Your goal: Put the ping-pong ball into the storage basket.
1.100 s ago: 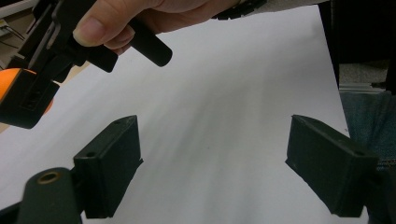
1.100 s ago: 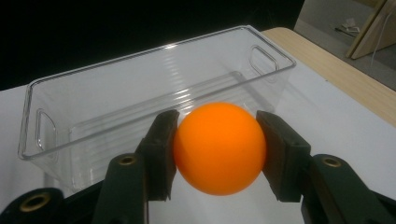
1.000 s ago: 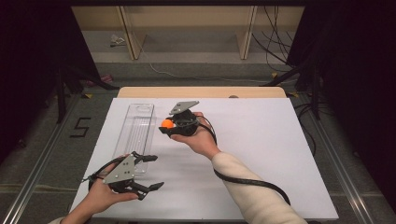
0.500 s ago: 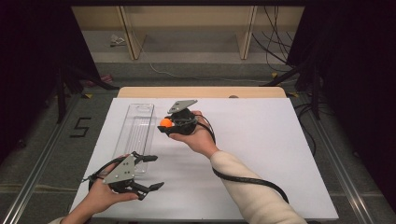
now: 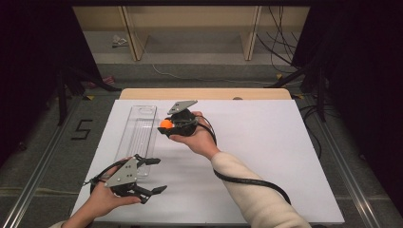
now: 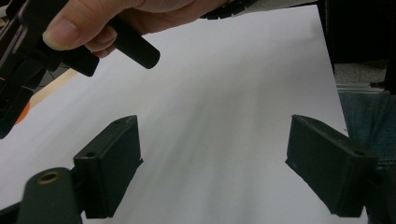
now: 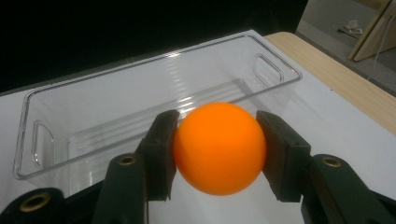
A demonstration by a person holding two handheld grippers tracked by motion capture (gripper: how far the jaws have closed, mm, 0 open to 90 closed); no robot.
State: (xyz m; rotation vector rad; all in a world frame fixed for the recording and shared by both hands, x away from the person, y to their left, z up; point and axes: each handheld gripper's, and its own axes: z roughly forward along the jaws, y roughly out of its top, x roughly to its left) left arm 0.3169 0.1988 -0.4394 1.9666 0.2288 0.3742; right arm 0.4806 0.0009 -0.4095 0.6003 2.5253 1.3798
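Gripping an orange ball, the right gripper hangs just beside the clear tray, jaws clamped on it. Left gripper sits near the tray's near end, jaws spread wide, nothing between them.

A: What's the work surface?

B: A table w/ a white top, seen from above. A light wood strip runs along its far edge.

A: Anything lying on it?

B: One clear plastic bin, long and narrow, on the left part, its length running from near to far. It has a cut-out handle at each short end and a ribbed floor. Can't see anything in it. A black cable rests on the white top at the near right.
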